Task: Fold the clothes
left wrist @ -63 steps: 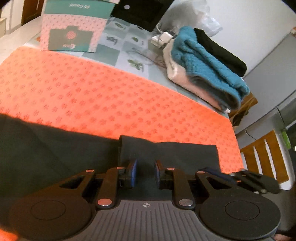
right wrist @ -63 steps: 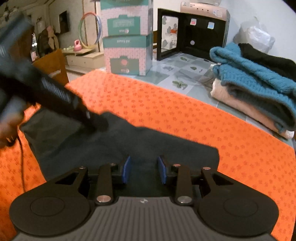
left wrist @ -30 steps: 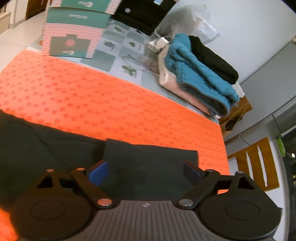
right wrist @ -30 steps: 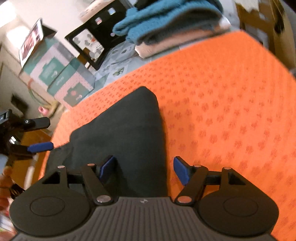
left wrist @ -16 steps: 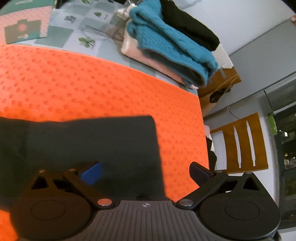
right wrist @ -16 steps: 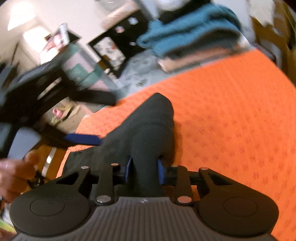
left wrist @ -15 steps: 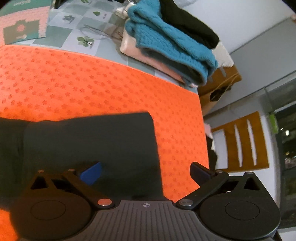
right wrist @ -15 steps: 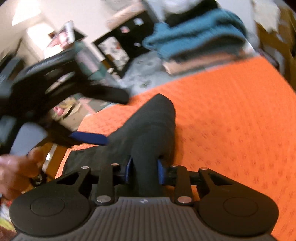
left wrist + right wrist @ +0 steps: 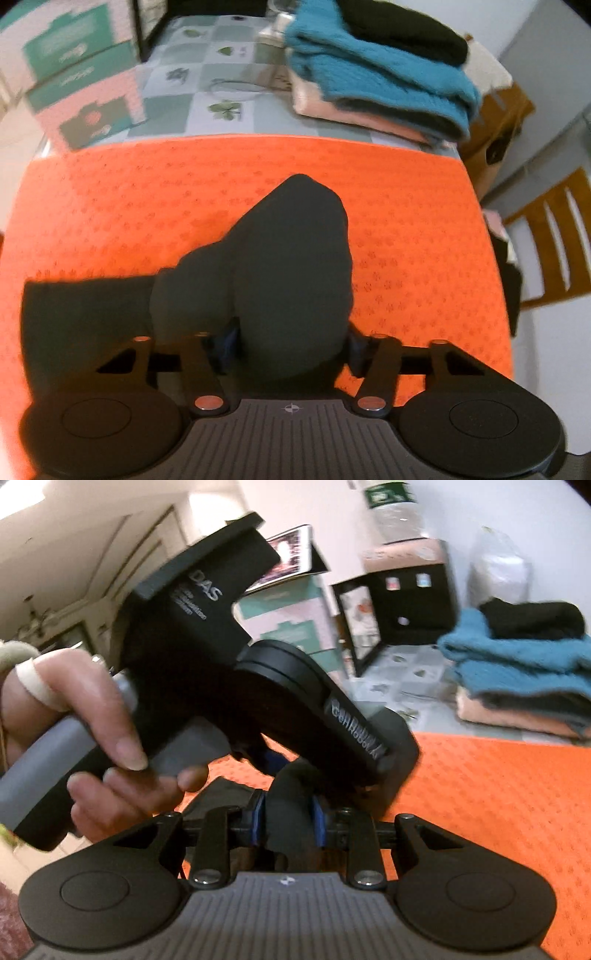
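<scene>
Left gripper point(image 9: 291, 343) is clamped on the dark garment point(image 9: 288, 258); fabric bunched between the blue pads, jaws set fairly wide around a thick fold. Right gripper point(image 9: 288, 825) also gripping same garment point(image 9: 291, 812), jaws narrow, cloth pinched between blue pads.

Biggest to smallest, as I see it:
- Orange mat point(image 9: 406, 221) w/ paw-print pattern covers most of the table; also visible in right cam point(image 9: 498, 794).
- Garment sits mid-mat, front part lifted into a rounded hump toward left cam; rest lies flat on the mat to the left.
- In right cam the left gripper body point(image 9: 229, 657) fills the frame, just above/behind the right jaws, v. close. Person's hand point(image 9: 74, 716) wraps its grey handle, pale band on one finger.
- Stack of folded clothes point(image 9: 380, 70) at far edge, off the mat: black on top, teal knit, pink at bottom. Same stack in right cam point(image 9: 524, 675).
- Pink/teal boxes point(image 9: 81, 85) far left, on checked tablecloth point(image 9: 207, 85).
- Black cabinet-type box point(image 9: 406, 602) behind, beside the boxes.
- Wooden chair point(image 9: 554, 236) to the right, off the table.

Left cam slightly motion-blurred.
</scene>
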`<state>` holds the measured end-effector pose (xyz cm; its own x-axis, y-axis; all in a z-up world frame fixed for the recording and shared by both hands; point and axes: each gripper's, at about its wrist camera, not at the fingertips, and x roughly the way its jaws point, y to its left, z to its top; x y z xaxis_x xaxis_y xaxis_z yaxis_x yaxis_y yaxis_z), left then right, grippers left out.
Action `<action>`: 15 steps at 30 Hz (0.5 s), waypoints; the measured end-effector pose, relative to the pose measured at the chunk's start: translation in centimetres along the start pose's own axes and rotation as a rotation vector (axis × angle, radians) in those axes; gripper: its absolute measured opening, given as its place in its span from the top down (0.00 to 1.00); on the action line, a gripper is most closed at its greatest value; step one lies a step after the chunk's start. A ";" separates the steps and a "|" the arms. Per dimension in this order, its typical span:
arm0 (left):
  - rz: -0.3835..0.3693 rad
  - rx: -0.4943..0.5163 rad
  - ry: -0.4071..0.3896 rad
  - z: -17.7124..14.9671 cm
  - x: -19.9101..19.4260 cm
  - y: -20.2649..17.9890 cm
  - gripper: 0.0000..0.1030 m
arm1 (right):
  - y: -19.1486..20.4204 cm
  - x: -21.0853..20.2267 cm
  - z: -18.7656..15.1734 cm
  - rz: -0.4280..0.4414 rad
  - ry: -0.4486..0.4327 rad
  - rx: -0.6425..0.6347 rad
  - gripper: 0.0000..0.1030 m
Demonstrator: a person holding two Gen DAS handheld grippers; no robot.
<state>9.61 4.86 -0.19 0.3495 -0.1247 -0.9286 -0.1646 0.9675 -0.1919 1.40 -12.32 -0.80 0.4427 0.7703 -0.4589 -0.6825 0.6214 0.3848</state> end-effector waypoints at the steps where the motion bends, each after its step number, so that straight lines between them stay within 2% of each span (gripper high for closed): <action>1: -0.001 -0.022 -0.011 -0.1 -0.5 0.6 0.53 | 0.4 0.1 0.2 0.018 -0.003 -0.016 0.70; 5: -0.029 -0.133 -0.063 -0.7 -3.0 3.6 0.54 | 1.3 -0.6 0.9 0.088 -0.032 -0.045 0.69; 6: -0.043 -0.162 -0.076 -0.9 -3.6 4.6 0.54 | 1.4 -1.1 0.9 0.104 -0.045 -0.041 0.64; 8: -0.075 -0.217 -0.104 -1.3 -4.7 6.7 0.54 | 1.4 -2.1 0.9 0.131 -0.067 -0.025 0.61; 15: -0.199 -0.399 -0.179 -3.4 -7.1 16.1 0.54 | -0.4 -3.5 -0.6 0.031 -0.033 0.085 0.61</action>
<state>1.34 20.54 2.25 0.5577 -0.2256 -0.7988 -0.4071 0.7643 -0.5001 -0.20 -15.41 0.18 0.4419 0.7926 -0.4200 -0.6451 0.6062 0.4651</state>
